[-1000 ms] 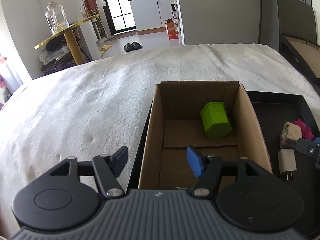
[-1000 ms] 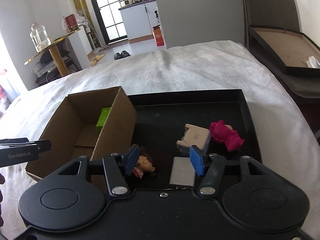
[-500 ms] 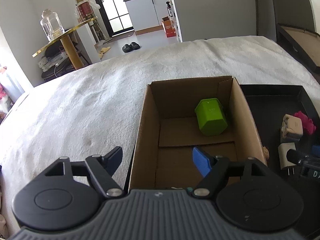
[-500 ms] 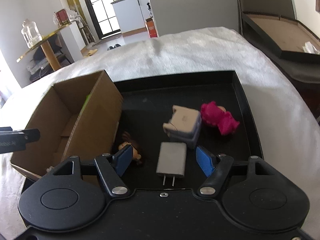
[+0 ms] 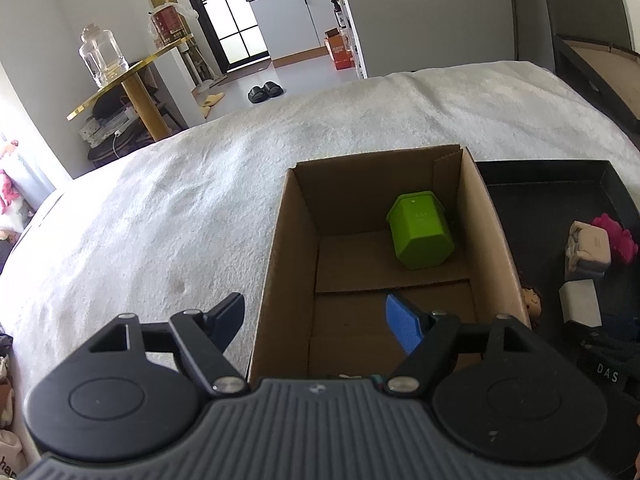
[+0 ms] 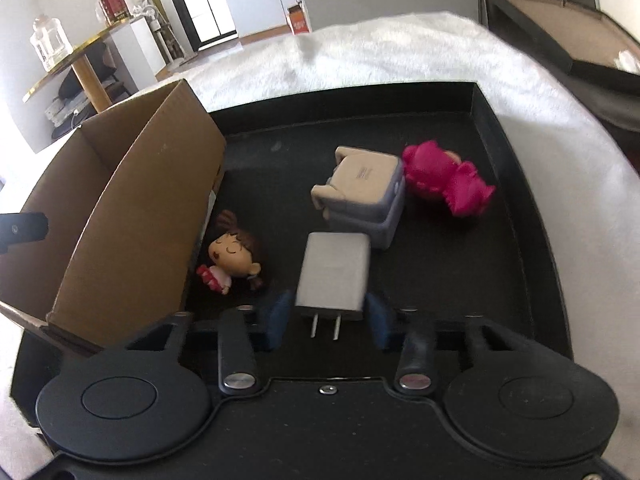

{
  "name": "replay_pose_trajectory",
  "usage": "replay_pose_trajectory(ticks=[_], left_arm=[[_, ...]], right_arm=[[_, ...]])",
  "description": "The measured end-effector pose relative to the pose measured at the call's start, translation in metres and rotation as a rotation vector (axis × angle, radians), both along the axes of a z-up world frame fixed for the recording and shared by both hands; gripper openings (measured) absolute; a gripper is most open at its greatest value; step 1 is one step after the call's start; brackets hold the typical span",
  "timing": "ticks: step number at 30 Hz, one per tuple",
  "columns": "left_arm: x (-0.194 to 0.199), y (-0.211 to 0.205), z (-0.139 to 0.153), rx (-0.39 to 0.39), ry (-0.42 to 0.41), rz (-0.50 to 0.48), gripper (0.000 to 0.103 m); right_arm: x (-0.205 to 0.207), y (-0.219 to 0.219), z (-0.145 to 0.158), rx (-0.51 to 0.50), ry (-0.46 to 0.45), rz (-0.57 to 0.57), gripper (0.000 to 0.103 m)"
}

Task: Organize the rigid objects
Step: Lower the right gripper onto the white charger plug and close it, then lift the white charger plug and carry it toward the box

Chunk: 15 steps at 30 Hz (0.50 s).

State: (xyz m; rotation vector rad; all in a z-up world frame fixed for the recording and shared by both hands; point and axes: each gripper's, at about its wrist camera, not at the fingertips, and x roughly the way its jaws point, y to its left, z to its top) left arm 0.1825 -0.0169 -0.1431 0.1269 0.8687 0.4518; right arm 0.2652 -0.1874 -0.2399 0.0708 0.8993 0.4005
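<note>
We are closing the right gripper (image 6: pixel 326 314) jaws around the white charger (image 6: pixel 334 274), which is lying in the black tray (image 6: pixel 516 184) (prongs toward us); pad contact is unclear. We are holding the left gripper (image 5: pixel 316 318) jaws apart, straddling the cardboard box (image 5: pixel 276 264) wall; the green container (image 5: pixel 420 236) is sitting inside.

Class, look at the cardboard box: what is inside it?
Inside the cardboard box a green container lies on the floor flaps. The nearest floor strip is hidden by the left tongs.
</note>
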Motion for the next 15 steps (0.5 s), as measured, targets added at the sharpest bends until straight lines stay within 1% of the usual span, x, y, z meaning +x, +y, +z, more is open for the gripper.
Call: replay_pose_trajectory(ticks=[7,15], left_arm=[[0.001,-0.002,0.0,-0.006,0.004,-0.001,0.077],[0.001,-0.001,0.0,-0.009,0.003,0.0,0.077]], right_arm=[[-0.005,-0.005,0.002,-0.007,-0.005,0.019,0.038],[-0.009,-0.015,0.004,-0.059,0.019,0.004,0.038]])
